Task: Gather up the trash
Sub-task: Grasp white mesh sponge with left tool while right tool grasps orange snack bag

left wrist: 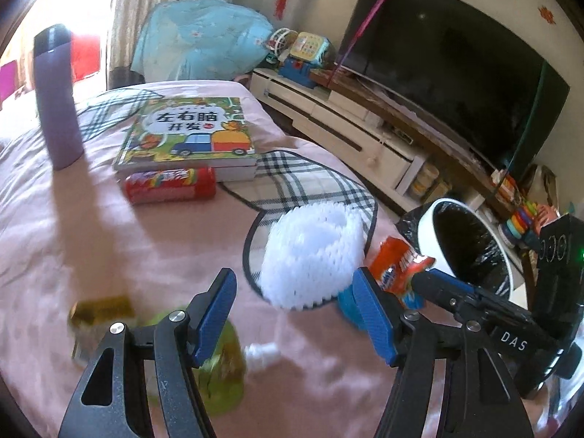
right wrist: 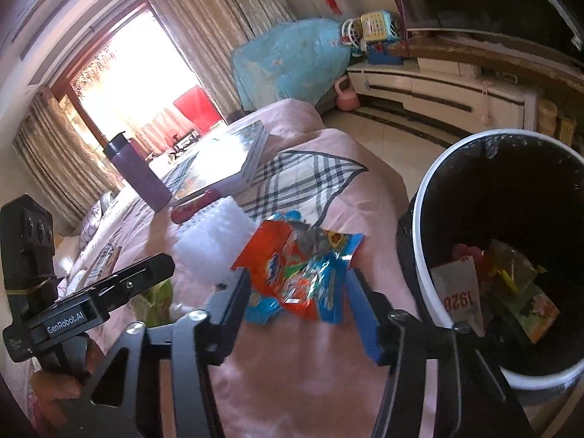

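On the pink bed [left wrist: 109, 226], far left, a purple flask [left wrist: 54, 98] stands upright; right of it lies a picture book [left wrist: 189, 135] with a red packet [left wrist: 169, 184] against its near edge. At the near left, a blurred green wrapper [left wrist: 222, 376] lies under the left claw [left wrist: 292, 314], whose jaws stand partly apart with nothing between them. Just beyond its tips sits a white foam net [left wrist: 314, 252] on a plaid cloth [left wrist: 310, 179]. Further right, the right claw [right wrist: 297, 299] has its jaws on either side of an orange-and-blue snack wrapper [right wrist: 299, 266]; contact cannot be told. Far right, beside the bed, stands the lined trash bin [right wrist: 423, 255], already holding wrappers.
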Tool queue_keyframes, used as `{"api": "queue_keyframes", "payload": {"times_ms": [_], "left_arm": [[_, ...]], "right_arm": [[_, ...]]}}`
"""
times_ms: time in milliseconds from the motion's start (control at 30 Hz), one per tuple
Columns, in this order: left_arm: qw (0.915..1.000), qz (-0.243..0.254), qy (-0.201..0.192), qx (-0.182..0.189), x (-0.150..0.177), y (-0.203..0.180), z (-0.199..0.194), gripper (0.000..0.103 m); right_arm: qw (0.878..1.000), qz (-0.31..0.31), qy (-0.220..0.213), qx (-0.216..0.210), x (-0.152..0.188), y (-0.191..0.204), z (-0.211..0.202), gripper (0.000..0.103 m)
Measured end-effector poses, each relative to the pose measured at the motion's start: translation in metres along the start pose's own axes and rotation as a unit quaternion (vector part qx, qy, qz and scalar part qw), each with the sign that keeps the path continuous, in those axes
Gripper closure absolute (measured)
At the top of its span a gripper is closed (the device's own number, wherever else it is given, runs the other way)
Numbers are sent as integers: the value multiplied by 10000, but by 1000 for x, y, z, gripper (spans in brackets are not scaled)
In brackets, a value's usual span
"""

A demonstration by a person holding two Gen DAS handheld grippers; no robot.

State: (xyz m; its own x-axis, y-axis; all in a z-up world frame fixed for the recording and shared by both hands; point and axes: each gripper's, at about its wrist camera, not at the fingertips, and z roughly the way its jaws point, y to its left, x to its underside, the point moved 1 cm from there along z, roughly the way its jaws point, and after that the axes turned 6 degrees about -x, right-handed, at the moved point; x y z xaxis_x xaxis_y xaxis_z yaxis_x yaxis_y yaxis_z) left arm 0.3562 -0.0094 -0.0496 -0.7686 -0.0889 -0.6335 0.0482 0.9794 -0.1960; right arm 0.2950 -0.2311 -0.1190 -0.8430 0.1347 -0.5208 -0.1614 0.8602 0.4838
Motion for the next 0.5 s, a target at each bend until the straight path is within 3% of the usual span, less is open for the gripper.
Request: {"api": "queue_keyframes", "payload": {"times_ms": [67, 100, 133, 167, 233, 367, 500], "left_arm": [[10000, 46, 54, 45, -3, -2, 12, 45], [9999, 81, 80, 80, -4, -3, 19, 52], [9998, 117, 122, 144, -5, -5, 24, 67], [9996, 142, 163, 199, -5, -6, 29, 75], [9993, 158, 162, 281, -5, -6, 34, 84], [9987, 33, 163, 475, -2, 1, 33, 87], [9979, -101, 50, 642, 3, 8, 15, 88]], "right_arm": [[10000, 50, 14, -4, -3, -4, 5, 61], [10000, 62, 28, 3, -4, -6, 7, 72], [10000, 56, 57, 7, -5, -7, 9, 78], [9999, 47, 90, 0, -5, -7, 11, 88], [9999, 15, 112, -6, -4, -5, 11, 91], [10000, 1, 42, -21, -2, 1, 4, 100], [9998, 45, -197, -39, -1, 9, -17, 100]]}}
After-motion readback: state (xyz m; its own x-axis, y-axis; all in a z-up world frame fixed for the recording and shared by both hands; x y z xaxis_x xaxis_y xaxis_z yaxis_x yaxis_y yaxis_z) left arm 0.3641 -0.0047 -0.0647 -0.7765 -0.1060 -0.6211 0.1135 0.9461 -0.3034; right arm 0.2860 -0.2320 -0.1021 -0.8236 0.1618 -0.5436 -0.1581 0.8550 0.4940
